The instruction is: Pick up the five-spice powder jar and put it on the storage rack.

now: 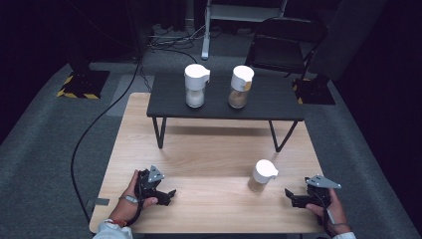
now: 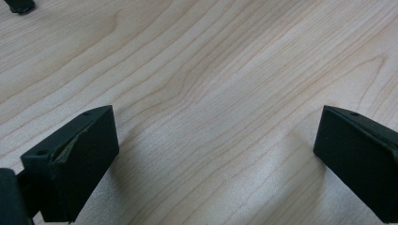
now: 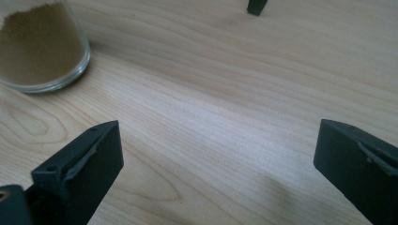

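Note:
A glass jar (image 1: 262, 176) with a white lid and brown powder stands on the wooden table (image 1: 209, 159), front right. In the right gripper view the jar (image 3: 40, 51) sits at the upper left, apart from the jaws. My right gripper (image 1: 292, 197) rests near the front right edge, right of the jar, and is open (image 3: 216, 168) over bare wood. At the front left, my left gripper (image 1: 168, 195) is also open (image 2: 216, 159), with nothing between its jaws.
A low black stand (image 1: 268, 104) on thin legs occupies the back of the table. On it are a jar of white contents (image 1: 195, 85) and a jar of tan contents (image 1: 241, 86). One stand foot (image 3: 257, 5) shows ahead of the right gripper. A folding chair (image 1: 283, 45) stands behind.

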